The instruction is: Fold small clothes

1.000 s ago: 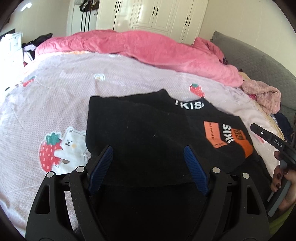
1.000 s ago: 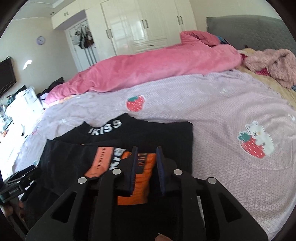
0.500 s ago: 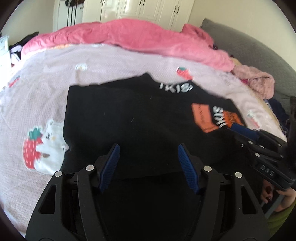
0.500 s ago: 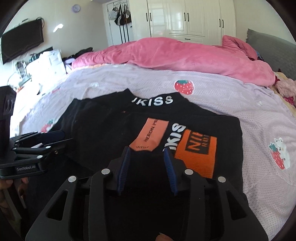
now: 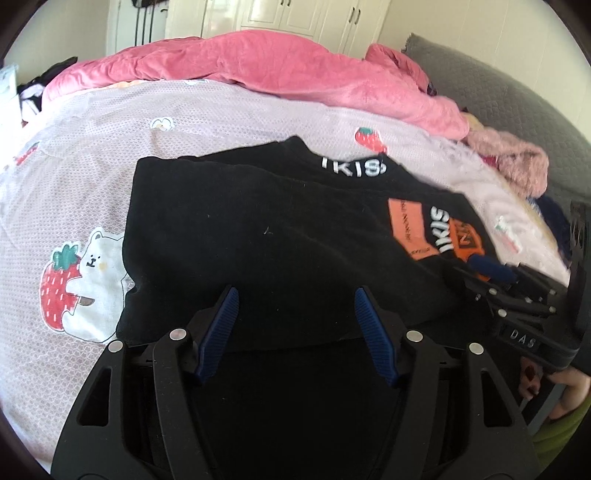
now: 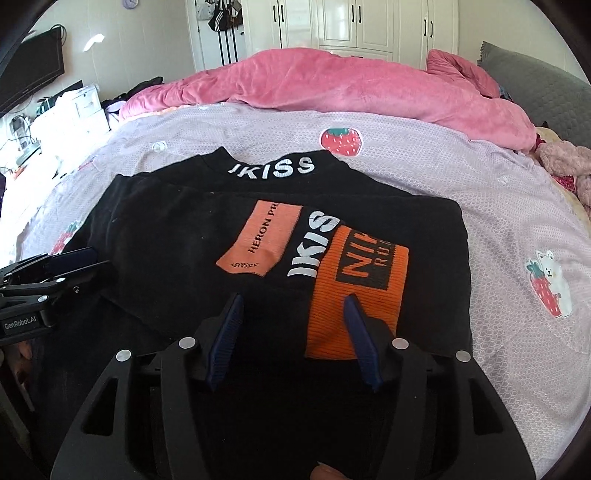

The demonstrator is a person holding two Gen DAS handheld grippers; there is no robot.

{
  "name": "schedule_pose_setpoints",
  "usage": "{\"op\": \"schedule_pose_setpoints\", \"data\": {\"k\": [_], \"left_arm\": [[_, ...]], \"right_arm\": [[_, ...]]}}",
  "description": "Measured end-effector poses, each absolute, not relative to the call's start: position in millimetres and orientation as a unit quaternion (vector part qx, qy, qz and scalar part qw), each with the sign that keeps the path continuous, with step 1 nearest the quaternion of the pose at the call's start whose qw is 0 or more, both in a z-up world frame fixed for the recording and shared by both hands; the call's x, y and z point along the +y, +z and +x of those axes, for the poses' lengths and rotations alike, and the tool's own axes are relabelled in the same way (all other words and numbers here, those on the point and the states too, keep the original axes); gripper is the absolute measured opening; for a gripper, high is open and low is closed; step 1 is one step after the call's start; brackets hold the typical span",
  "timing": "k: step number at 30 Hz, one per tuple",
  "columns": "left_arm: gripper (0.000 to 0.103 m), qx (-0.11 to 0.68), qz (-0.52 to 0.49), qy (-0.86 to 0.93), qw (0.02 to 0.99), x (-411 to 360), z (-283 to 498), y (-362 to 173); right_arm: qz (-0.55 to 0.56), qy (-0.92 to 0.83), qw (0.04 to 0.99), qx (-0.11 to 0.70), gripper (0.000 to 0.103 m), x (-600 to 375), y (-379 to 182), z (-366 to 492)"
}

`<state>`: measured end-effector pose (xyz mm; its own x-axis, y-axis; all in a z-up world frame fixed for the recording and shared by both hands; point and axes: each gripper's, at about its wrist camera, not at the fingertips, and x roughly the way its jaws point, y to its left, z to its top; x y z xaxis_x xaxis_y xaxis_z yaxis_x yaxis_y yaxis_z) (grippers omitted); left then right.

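A small black sweater with a white-lettered collar lies flat on the lilac bed sheet. Its sleeve with the orange cuff is folded across the front, beside an orange patch. My left gripper hovers open over the sweater's near hem, its pads clear of the cloth. My right gripper stands over the folded sleeve with its jaws opening. The cuff lies under its right finger and nothing is pinched. Each gripper shows in the other's view: right gripper, left gripper.
A pink duvet is heaped across the far side of the bed. A grey headboard and fluffy pink clothes are at the right. White wardrobes stand behind. A cluttered shelf and dark screen are at the left.
The right jaws have widened from nearly shut and let go of the orange-cuffed sleeve, which now lies on the sweater. The left jaws narrowed slightly and sank a little toward the hem.
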<state>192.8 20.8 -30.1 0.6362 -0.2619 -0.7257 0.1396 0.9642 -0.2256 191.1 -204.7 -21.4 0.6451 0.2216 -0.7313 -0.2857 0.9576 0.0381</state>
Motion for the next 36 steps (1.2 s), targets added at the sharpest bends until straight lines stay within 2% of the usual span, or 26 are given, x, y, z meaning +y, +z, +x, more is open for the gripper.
{"op": "schedule_pose_setpoints", "data": {"k": [10, 13, 15, 17, 24, 36], "left_arm": [[0.063, 0.396, -0.084, -0.098, 0.909, 30.4, 186.1, -19.3], [0.070, 0.388, -0.084, -0.091, 0.913, 34.4, 182.7, -14.7], [0.073, 0.382, -0.084, -0.086, 0.916, 37.8, 180.1, -10.9], [0.078, 0.376, -0.084, -0.079, 0.920, 41.4, 178.1, -7.4], [0.093, 0.362, -0.084, -0.051, 0.927, 57.9, 169.7, 3.3], [0.093, 0.341, -0.083, -0.008, 0.936, 83.7, 154.2, 20.3]], "right_arm": [[-0.026, 0.150, 0.916, 0.371, 0.068, -207.2, -6.5, 182.0], [-0.024, 0.149, 0.919, 0.365, 0.078, -206.8, -3.5, 180.0], [-0.020, 0.151, 0.920, 0.360, 0.078, -207.1, -1.0, 178.8], [-0.018, 0.151, 0.922, 0.357, 0.084, -207.6, 0.6, 178.3], [-0.011, 0.150, 0.926, 0.346, 0.092, -209.2, 5.9, 175.6], [-0.006, 0.144, 0.932, 0.333, 0.096, -213.8, 14.6, 167.0]]}}
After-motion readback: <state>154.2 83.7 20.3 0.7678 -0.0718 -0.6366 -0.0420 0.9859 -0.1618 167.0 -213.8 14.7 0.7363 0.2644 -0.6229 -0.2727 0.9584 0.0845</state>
